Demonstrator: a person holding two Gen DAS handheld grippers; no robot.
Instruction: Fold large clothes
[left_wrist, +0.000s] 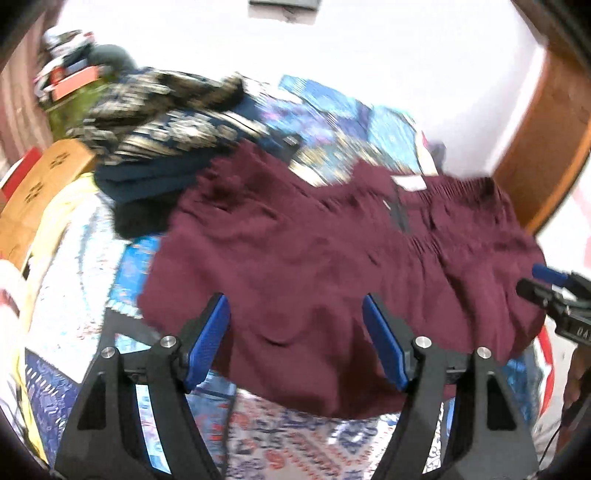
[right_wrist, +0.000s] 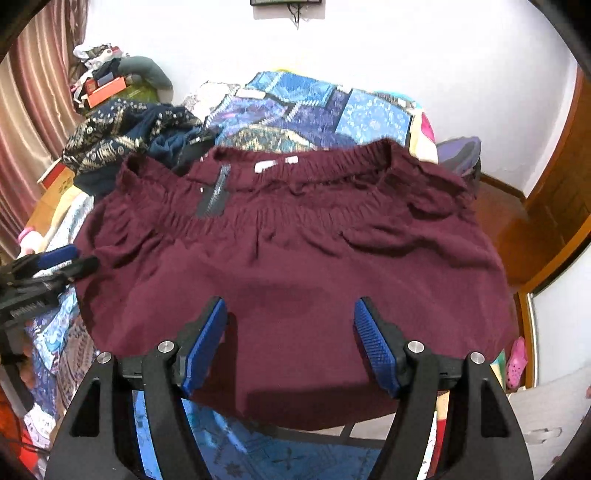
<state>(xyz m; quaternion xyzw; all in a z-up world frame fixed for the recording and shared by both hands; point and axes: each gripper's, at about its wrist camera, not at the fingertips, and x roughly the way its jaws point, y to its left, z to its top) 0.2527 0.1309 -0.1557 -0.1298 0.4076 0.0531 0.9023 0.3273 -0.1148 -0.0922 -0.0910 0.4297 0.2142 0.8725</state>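
Note:
A maroon garment (left_wrist: 314, 258) with an elastic waistband lies spread on the patterned bedspread (left_wrist: 288, 443); it also shows in the right wrist view (right_wrist: 295, 266), waistband at the far side. My left gripper (left_wrist: 295, 343) is open and empty above the garment's near edge. My right gripper (right_wrist: 290, 343) is open and empty above the near hem. Each gripper appears at the edge of the other's view: the right one (left_wrist: 554, 288) at the garment's right side, the left one (right_wrist: 48, 266) at its left side.
A pile of dark blue and gold patterned clothes (left_wrist: 166, 125) lies at the far left of the bed, also in the right wrist view (right_wrist: 125, 133). Cardboard boxes (left_wrist: 40, 184) stand at the left. A wooden door (right_wrist: 546, 206) is on the right, a white wall behind.

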